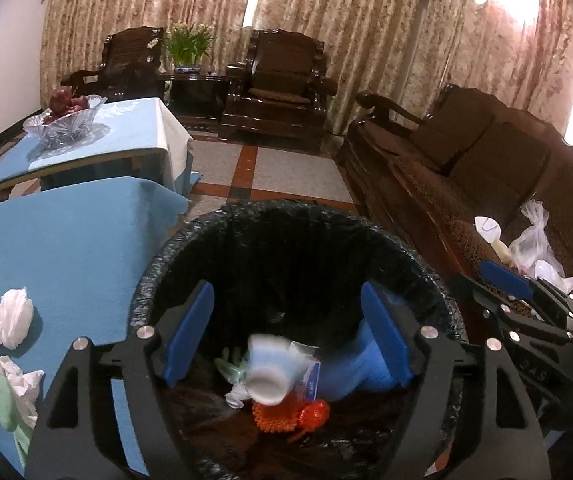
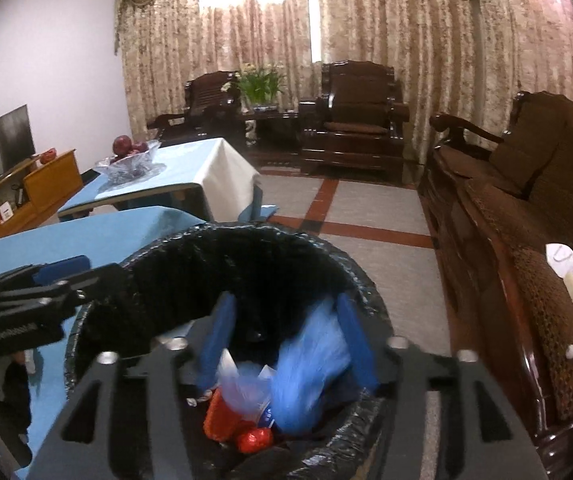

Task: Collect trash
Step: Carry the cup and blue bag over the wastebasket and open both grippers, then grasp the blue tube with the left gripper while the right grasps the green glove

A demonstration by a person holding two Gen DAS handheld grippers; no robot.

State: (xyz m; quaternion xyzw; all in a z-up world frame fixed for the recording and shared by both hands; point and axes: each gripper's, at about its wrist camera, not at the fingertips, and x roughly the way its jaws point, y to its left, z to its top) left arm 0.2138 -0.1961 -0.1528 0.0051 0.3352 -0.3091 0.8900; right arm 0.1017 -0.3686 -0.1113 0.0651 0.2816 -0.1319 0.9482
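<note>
Paper cup [image 1: 268, 376] blurred below spread left fingers [image 1: 190, 332], blue bag [image 2: 310, 364] between parted right fingers [image 2: 216, 336], over bin [image 1: 214, 232].

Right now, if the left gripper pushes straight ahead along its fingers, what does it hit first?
Probably the white paper cup, blurred between the open left gripper fingers, then the trash beneath it in the black-lined bin. Depth is uncertain.

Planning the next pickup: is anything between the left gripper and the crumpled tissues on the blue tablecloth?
Nothing visible blocks it. The left gripper hangs open over the black-lined bin; the crumpled tissues lie to its left on the blue tablecloth, with only bare cloth and the bin's rim between.
</note>
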